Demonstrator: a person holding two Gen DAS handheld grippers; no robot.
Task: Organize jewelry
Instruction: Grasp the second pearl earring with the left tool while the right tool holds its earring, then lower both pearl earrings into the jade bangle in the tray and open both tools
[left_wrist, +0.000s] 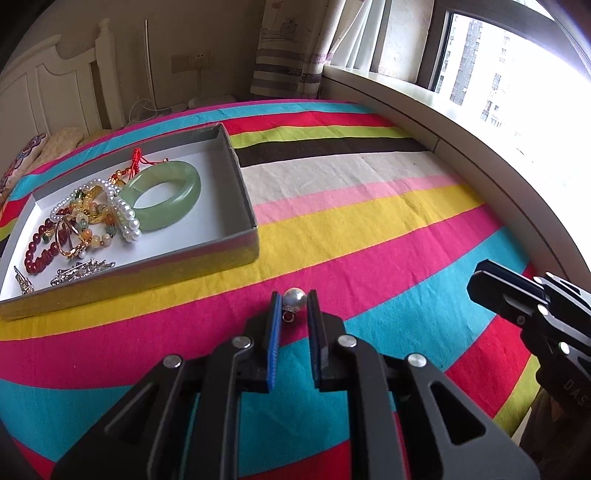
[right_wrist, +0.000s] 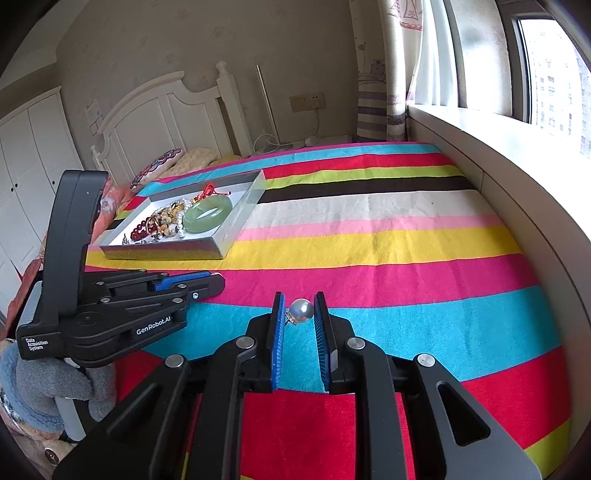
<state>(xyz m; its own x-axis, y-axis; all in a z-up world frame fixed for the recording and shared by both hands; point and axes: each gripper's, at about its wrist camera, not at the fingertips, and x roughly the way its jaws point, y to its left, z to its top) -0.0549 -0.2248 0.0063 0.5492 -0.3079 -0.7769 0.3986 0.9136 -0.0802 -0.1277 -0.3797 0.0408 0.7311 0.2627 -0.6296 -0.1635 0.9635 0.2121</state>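
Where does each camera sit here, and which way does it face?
Left wrist: on the left tool, looking down its fingers at a gripped pearl over the striped bedspread; right tool at right edge.
Right wrist: on the right tool, facing a second pearl; left tool at left.
Shared: jewelry box, bedspread, window.

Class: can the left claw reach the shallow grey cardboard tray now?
Probably yes: only striped bedspread lies between the shallow grey cardboard tray and the left claw, shut on a round pearl pendant.

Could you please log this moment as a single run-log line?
left gripper: shut on pearl charm | right gripper: shut on second pearl | tray: holds jade bangle, bead bracelets | surface: striped bedspread
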